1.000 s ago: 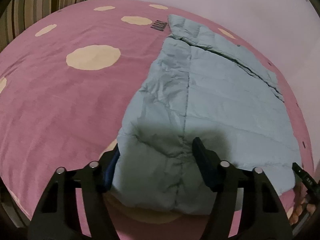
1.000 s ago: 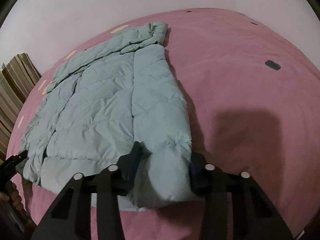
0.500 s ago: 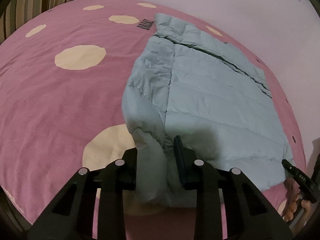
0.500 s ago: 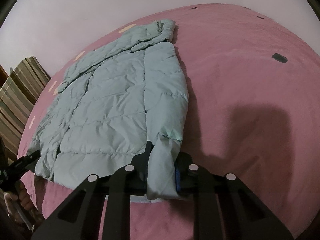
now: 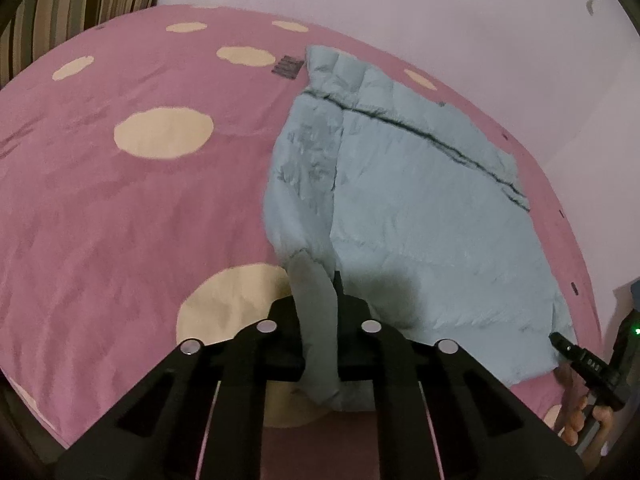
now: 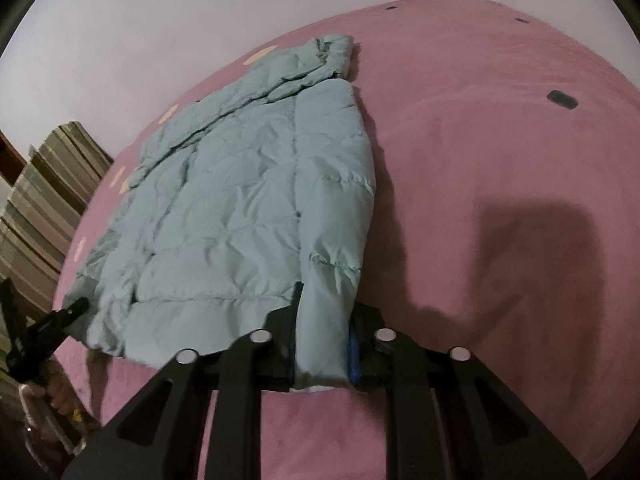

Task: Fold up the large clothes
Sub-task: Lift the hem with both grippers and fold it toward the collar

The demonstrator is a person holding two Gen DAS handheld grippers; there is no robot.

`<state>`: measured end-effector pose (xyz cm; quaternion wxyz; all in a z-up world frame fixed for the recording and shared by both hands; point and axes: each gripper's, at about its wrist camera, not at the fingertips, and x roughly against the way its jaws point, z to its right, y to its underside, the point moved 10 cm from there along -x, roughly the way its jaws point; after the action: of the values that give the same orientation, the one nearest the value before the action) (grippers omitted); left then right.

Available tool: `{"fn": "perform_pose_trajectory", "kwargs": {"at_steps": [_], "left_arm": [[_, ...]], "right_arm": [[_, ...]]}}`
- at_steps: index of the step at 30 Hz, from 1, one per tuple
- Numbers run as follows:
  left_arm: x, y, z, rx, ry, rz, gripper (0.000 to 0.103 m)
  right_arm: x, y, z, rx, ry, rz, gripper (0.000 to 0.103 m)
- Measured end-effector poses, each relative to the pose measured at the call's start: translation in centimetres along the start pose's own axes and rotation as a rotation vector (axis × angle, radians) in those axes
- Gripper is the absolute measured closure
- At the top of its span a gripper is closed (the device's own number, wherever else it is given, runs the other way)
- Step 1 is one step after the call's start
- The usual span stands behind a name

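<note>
A pale blue quilted jacket (image 5: 420, 208) lies flat on the pink bed cover (image 5: 120, 220), collar at the far end. My left gripper (image 5: 316, 296) has its jaws closing, and its pads pinch a bunched strip of the jacket's near left edge. In the right wrist view the same jacket (image 6: 224, 208) spreads to the left. My right gripper (image 6: 326, 320) is also closing, pressed onto the near end of the right sleeve. Each gripper shows in the other's view: the right one (image 5: 584, 364) at the jacket's near right corner, the left one (image 6: 52, 320) at its near left corner.
The pink cover carries large cream dots (image 5: 164, 132) on the left and is plain pink (image 6: 500, 140) to the right of the jacket. A striped cushion or headboard (image 6: 44, 192) stands at the far left. A pale wall (image 5: 400, 8) runs behind the bed.
Both grippers' jaws have come together on the jacket, from wide apart around its near edge to pinching it. The left edge has bunched up into a narrow strip between the left fingers.
</note>
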<state>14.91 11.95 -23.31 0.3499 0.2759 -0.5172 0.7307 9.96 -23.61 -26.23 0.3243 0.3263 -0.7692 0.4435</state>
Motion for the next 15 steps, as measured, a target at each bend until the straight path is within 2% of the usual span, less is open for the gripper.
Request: {"fn": "perform_pose_trajectory", "kwargs": {"at_steps": [3,8,11,15], "left_arm": [[0.9,-1.4,0.2,0.009,0.020,0.024,0.096],[2.3,-6.0,1.0,0.015,0.046,0.087,0.096],[1.8,-8.4,1.4,0.007,0.028,0.107,0.096],[-1.1,-11.8,2.0,-0.004,-0.004,0.111,0.096]], "right_arm": [[0.7,-0.8,-0.4,-0.033,-0.055,0.007,0.093],[2.2,-4.7,-0.9,-0.084,-0.142,0.061,0.094],[2.1,-7.4,-1.1,-0.109,-0.167,0.087,0.094],[0.1,-11.2,-1.2,-0.114,-0.173,0.102,0.094]]}}
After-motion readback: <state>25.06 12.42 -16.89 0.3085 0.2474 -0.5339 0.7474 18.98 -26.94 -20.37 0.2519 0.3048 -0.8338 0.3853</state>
